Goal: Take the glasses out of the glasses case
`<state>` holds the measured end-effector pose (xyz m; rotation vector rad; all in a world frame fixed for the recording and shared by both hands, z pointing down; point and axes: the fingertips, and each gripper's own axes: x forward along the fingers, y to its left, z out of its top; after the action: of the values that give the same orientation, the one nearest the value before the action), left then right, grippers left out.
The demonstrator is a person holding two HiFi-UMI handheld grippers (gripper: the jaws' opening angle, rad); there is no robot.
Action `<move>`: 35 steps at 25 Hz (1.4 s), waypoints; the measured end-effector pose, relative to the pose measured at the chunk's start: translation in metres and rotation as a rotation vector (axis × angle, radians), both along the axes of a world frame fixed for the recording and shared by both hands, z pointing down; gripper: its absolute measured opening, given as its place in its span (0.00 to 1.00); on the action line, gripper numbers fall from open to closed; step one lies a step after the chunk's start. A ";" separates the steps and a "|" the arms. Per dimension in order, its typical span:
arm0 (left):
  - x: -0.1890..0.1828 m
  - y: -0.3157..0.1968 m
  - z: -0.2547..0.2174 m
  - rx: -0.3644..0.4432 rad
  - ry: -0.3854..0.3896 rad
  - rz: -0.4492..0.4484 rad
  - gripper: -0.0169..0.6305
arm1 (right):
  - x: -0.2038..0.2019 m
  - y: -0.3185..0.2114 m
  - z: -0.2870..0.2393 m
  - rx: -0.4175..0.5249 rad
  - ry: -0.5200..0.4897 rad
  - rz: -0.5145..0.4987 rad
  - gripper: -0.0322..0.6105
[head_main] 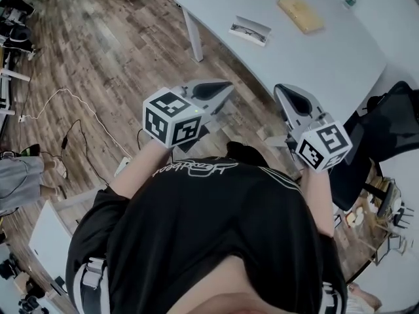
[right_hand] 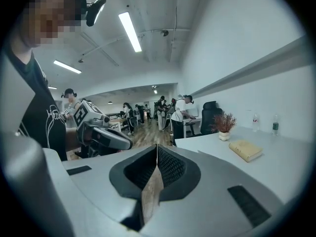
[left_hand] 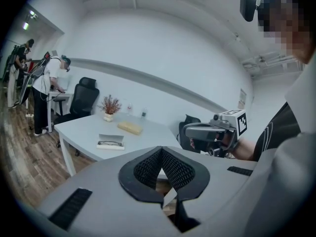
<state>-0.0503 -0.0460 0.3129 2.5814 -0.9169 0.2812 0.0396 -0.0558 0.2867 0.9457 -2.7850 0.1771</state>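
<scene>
An open white glasses case (head_main: 249, 30) with dark-framed glasses in it lies on the pale grey table (head_main: 340, 64). It also shows in the left gripper view as the case (left_hand: 110, 142) near the table's front edge. My left gripper (head_main: 224, 87) and right gripper (head_main: 284, 91) hang side by side in front of my chest, over the wooden floor and short of the table. Both are shut with nothing in them. The left gripper's jaws (left_hand: 161, 149) meet at their tips, and so do the right gripper's (right_hand: 157, 147). Neither touches the case.
A tan oblong block (head_main: 300, 14) lies further back on the table, with a small potted plant (left_hand: 109, 107) behind it. A black office chair (head_main: 383, 129) stands at the right. Cables (head_main: 78, 120) trail across the floor at the left. Other people work at desks in the background.
</scene>
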 end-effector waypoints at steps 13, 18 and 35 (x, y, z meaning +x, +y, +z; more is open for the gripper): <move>-0.007 -0.101 0.010 -0.024 0.025 -0.061 0.04 | -0.010 -0.105 0.010 -0.022 -0.026 -0.055 0.06; -0.004 -0.151 0.025 -0.076 0.037 -0.065 0.04 | -0.015 -0.160 0.022 -0.056 -0.033 -0.062 0.06; -0.010 -0.256 0.077 -0.173 0.064 -0.086 0.04 | -0.031 -0.270 0.068 -0.150 0.009 -0.107 0.06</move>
<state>-0.0605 -0.3018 0.3894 2.3724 -0.9350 0.2416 0.0088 -0.3260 0.3550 0.7589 -2.7588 0.3591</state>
